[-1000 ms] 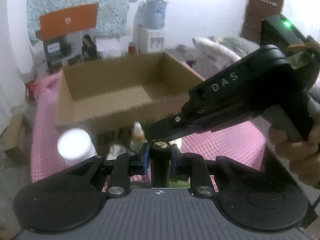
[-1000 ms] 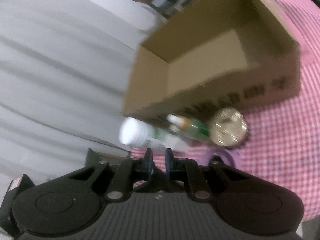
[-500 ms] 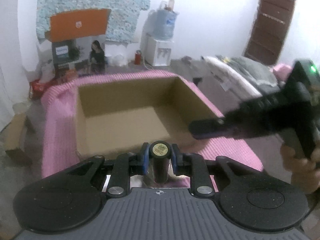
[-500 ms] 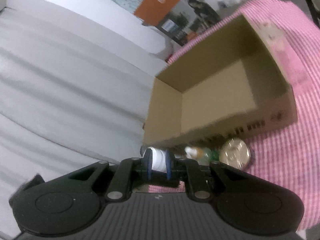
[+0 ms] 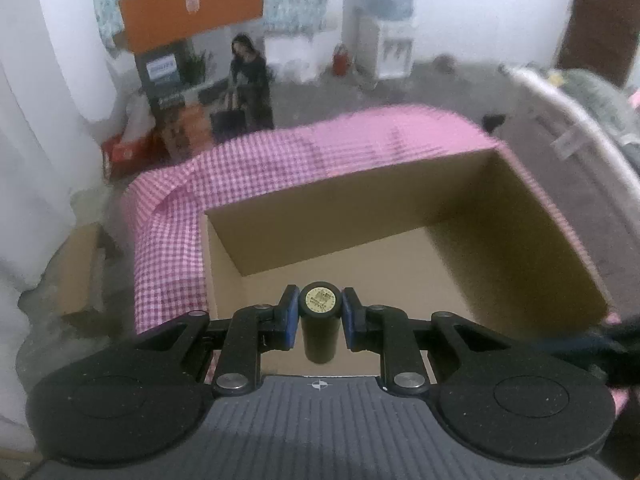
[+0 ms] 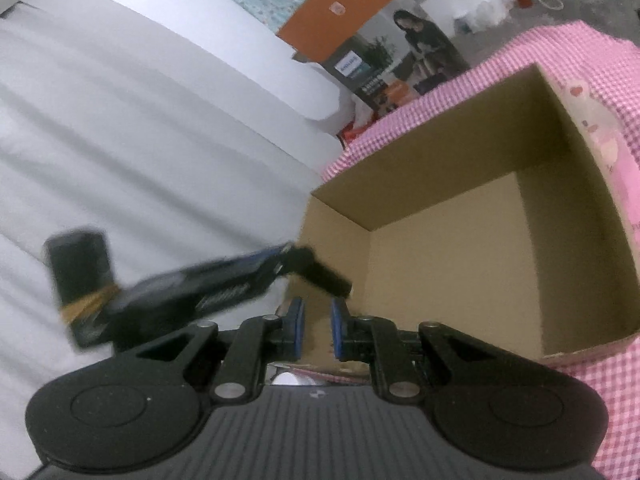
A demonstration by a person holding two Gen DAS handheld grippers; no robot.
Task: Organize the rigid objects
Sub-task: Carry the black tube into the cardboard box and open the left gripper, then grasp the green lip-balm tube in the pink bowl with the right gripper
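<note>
Lower centre of left wrist view: left gripper (image 5: 320, 312) clamped on black cylinder (image 5: 320, 330) with gold-labelled end, over open cardboard box (image 5: 360, 216) on pink checked cloth (image 5: 168, 248). Right wrist view: left gripper blurred at centre left; right gripper (image 6: 317, 328) closed, seemingly empty, at box's near left corner.

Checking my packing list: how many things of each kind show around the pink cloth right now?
Cardboard box: 1
Black cylinder, clamped in the left hand-held gripper: 1
White-capped item, mostly hidden: 1
Total: 3
</note>
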